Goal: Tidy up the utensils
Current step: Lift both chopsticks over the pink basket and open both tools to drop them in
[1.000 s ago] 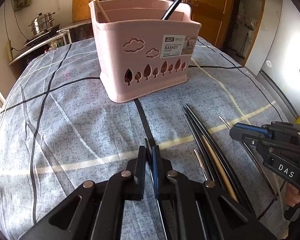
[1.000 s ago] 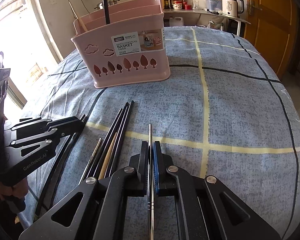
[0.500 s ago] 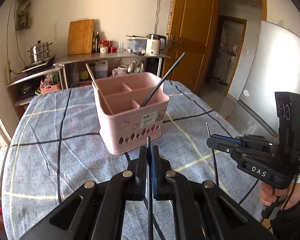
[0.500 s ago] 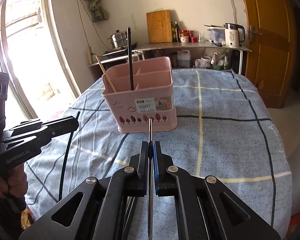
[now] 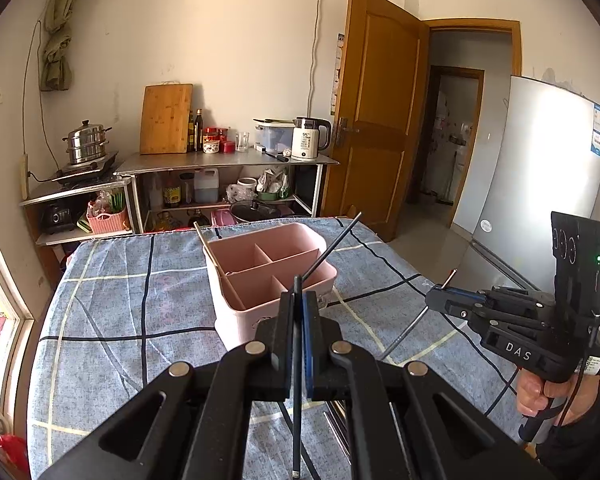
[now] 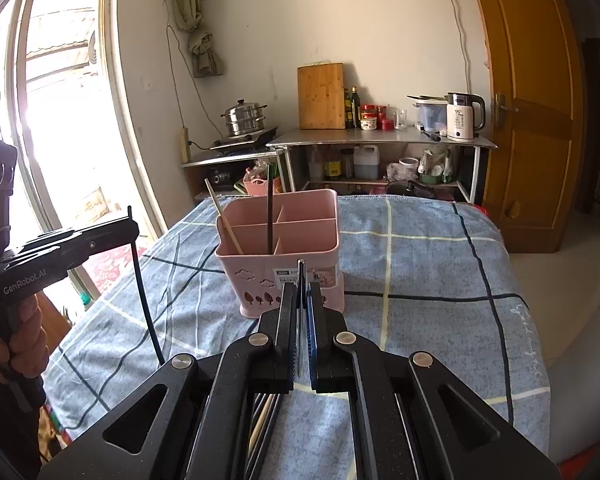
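A pink divided basket [image 5: 236, 308] [image 6: 256, 258] stands on the blue checked tablecloth [image 5: 112, 308]. In it lean a wooden chopstick [image 5: 205, 242] [image 6: 222, 216] and a black one [image 5: 332, 246] [image 6: 269, 216]. My left gripper [image 5: 298, 300] [image 6: 129, 229] is shut on a black chopstick [image 5: 296, 400] [image 6: 144, 300], held above the cloth in front of the basket. My right gripper [image 6: 302, 294] [image 5: 436, 300] is shut on a thin metal chopstick [image 6: 301, 270] [image 5: 410, 328], also raised. Several more chopsticks [image 6: 264, 420] lie on the cloth under the right gripper.
Behind the table stand metal shelves [image 5: 228, 160] with a kettle [image 5: 310, 138], a cutting board [image 5: 166, 118] and a steamer pot [image 5: 86, 146]. A wooden door [image 5: 376, 112] and a fridge [image 5: 540, 180] are to the right; a window [image 6: 60, 100] is left.
Both grippers have risen off the table, each carrying its chopstick, and tilted up. The basket now sits lower and farther off, with its open top showing.
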